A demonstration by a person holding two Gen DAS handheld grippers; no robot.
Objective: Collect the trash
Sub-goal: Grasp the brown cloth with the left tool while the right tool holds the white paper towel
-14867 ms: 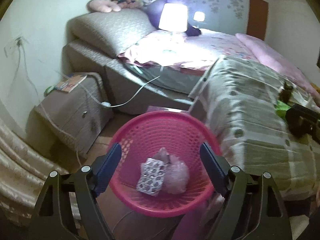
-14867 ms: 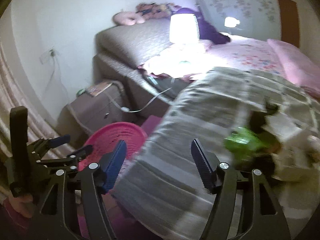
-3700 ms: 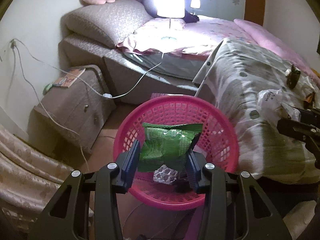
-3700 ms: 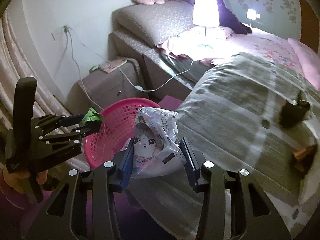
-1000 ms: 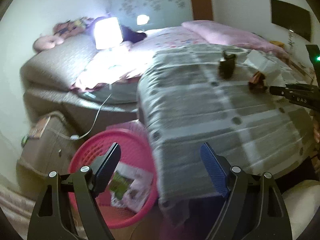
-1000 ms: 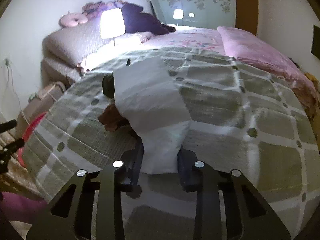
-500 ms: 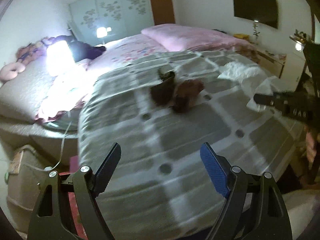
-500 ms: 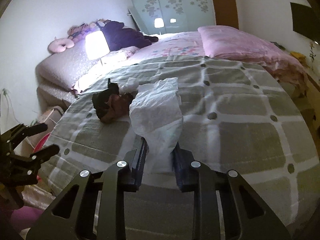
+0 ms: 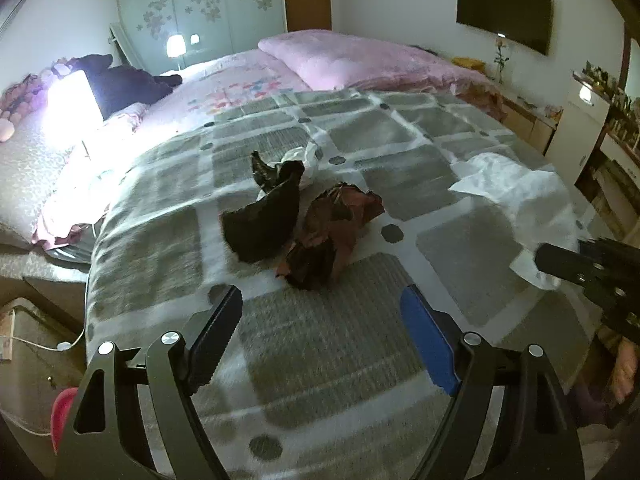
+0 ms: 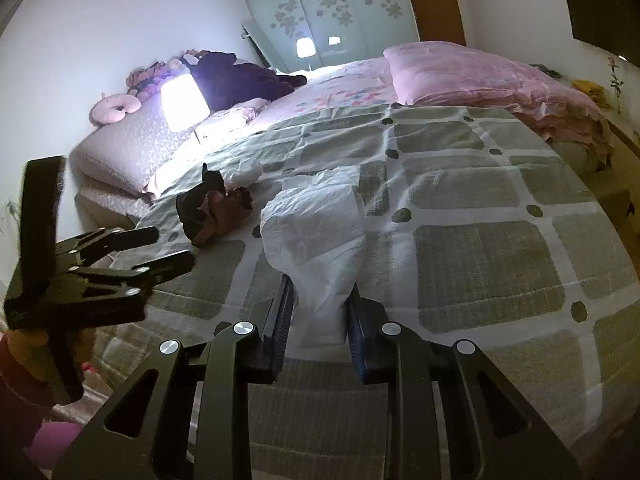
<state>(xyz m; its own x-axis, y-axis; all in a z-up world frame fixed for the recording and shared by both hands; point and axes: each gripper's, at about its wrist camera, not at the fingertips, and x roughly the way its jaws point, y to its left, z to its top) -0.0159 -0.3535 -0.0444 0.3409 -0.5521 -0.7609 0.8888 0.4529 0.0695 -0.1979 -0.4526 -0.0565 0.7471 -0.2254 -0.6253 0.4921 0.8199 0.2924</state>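
- White crumpled paper [image 10: 320, 232] is pinched between the jaws of the right hand-held gripper [image 10: 318, 312], just above the grey checked blanket [image 10: 480, 264] on the bed.
- Left hand-held gripper [image 9: 320, 332] hangs over the same blanket with its jaws spread wide and nothing between them.
- Dark wrapper [image 9: 264, 220] and reddish-brown wrapper [image 9: 332, 232] lie touching each other on the blanket, just beyond the left gripper.
- Pink basket [image 9: 62, 412] shows only a sliver of rim, below the blanket's left edge.
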